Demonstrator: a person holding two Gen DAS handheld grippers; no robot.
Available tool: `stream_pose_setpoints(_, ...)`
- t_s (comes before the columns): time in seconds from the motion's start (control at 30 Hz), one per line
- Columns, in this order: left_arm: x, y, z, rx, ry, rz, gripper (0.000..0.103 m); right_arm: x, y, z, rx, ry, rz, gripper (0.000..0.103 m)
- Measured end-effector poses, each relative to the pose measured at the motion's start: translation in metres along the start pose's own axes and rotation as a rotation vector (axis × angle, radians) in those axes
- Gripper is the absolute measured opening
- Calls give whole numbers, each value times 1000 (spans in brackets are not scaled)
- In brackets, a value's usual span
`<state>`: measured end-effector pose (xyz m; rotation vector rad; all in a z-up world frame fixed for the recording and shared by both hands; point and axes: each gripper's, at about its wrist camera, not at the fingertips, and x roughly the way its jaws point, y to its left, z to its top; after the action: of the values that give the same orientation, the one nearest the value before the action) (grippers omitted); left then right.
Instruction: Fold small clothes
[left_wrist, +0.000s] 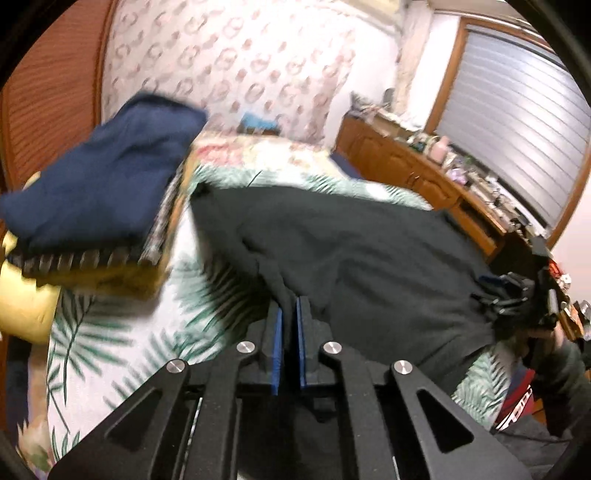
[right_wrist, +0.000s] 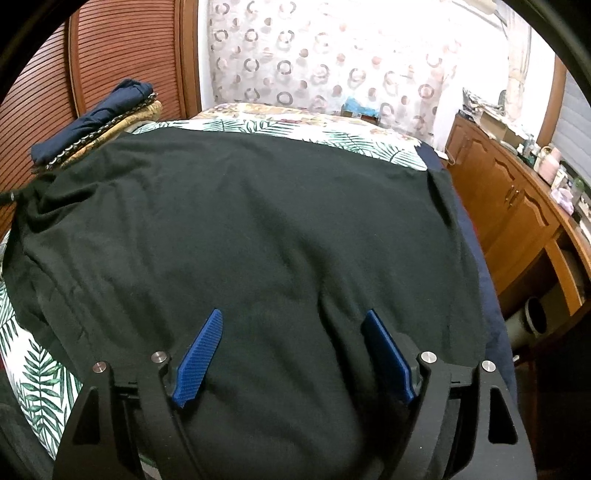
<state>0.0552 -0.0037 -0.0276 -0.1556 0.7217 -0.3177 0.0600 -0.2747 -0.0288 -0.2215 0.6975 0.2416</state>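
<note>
While dark garment (right_wrist: 258, 221) lay spread over leaf-print bed (right_wrist: 37, 376), left gripper (left_wrist: 289, 314) pinched raised fold at near edge; right gripper (right_wrist: 291, 325) hovered spread wide above cloth, nothing held.

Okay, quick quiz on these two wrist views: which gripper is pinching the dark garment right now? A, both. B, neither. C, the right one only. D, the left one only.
D: the left gripper has its blue pads closed on a raised fold of the dark garment, while the right gripper hangs over the cloth with its fingers spread wide and nothing between them.
</note>
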Motion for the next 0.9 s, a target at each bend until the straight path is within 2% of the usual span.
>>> stream_pose_setpoints(0.33, 9, -73, 61, 113, -92, -167, 6, -33, -11, -7, 79, -65, 22, 81)
stream_pose_setpoints(0.53, 31, -108, 81, 187, -59, -231, 5, -40, -11, -19, 83, -57, 4, 81)
stream_pose_setpoints(0.73, 29, -141, 93, 237, -61, -292, 5, -50, -6, -23, 105, -63, -4, 81)
stream_pose_setpoints(0.9, 27, -177, 107, 319, -70, -331, 5, -60, -11, -23, 111, -89, -11, 81)
